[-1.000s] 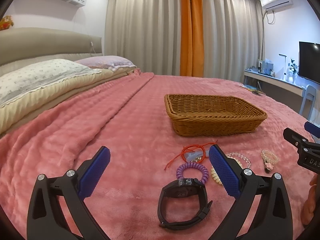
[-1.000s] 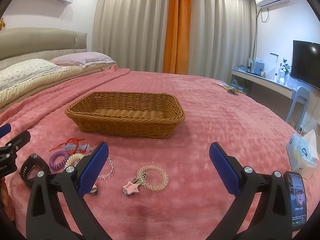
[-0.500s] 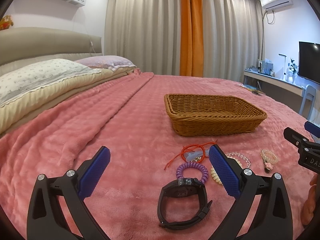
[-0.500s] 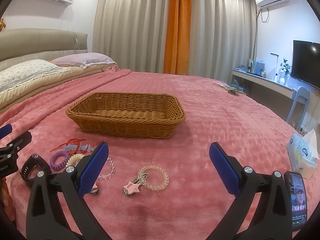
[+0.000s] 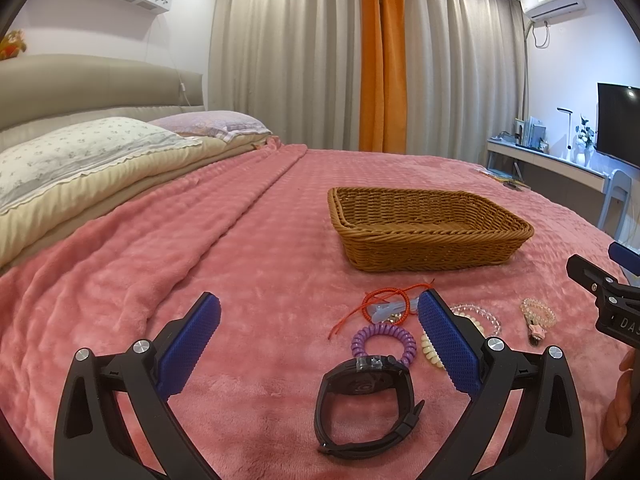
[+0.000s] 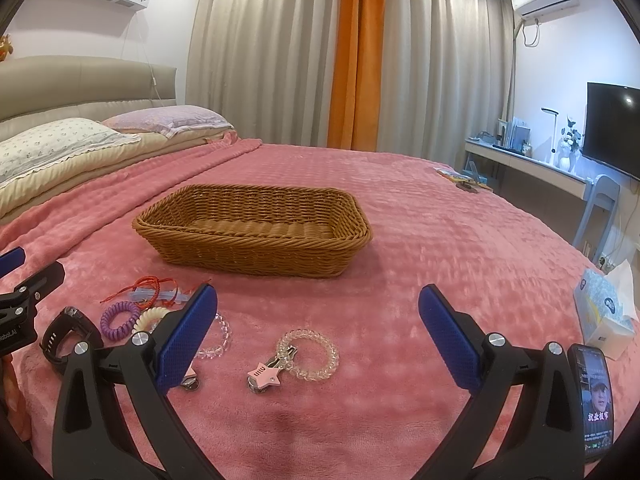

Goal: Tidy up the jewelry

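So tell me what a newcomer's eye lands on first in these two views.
The wicker basket comes first: it sits empty in the middle of the pink bedspread. Next is the jewelry scattered in front of it, a black watch, a purple coil band and a clear coil band with a pink star clip. The left gripper and right gripper frame it, both open.

The letters "DAS" are seen in white on the right gripper (image 5: 618, 322). "obot.AI" is seen on the left gripper (image 6: 9, 336). Yellow words are shown on the phone (image 6: 596, 400) screen, too small to be read.
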### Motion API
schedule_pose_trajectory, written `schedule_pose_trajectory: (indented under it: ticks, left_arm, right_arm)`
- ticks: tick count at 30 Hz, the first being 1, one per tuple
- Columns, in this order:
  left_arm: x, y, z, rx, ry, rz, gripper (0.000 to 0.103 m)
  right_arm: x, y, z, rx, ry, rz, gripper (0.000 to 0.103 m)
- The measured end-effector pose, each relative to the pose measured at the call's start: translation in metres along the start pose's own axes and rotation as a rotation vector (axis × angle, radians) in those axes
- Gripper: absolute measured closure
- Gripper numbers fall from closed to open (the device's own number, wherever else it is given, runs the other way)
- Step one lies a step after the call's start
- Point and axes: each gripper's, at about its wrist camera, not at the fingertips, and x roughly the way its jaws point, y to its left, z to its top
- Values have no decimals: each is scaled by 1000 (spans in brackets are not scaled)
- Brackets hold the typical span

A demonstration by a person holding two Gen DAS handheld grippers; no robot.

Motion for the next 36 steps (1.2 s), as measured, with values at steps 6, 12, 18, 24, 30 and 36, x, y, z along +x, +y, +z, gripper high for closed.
schedule_pose_trajectory:
  ticks: [6, 12, 18, 24, 30, 36]
  left_arm:
    - [0, 0, 0, 0, 0, 0, 7]
    - [0, 0, 1, 0, 0, -1, 7]
    - [0, 1, 1, -1, 0, -1, 7]
    - [0, 1, 1, 0, 0, -2, 7]
    - [8, 7, -3, -39, 32, -35, 7]
    - [17, 22, -10, -132, 93, -99, 7]
  right_arm:
    - [0, 0, 0, 0, -1, 0, 6]
    - [0, 0, 0, 0, 0, 0, 6]
    - [0, 0, 0, 0, 0, 0, 6]
    - [0, 0, 0, 0, 0, 0, 6]
    - [7, 0, -5, 8, 15, 21, 6]
    - [14, -12, -6, 65, 46, 44, 6]
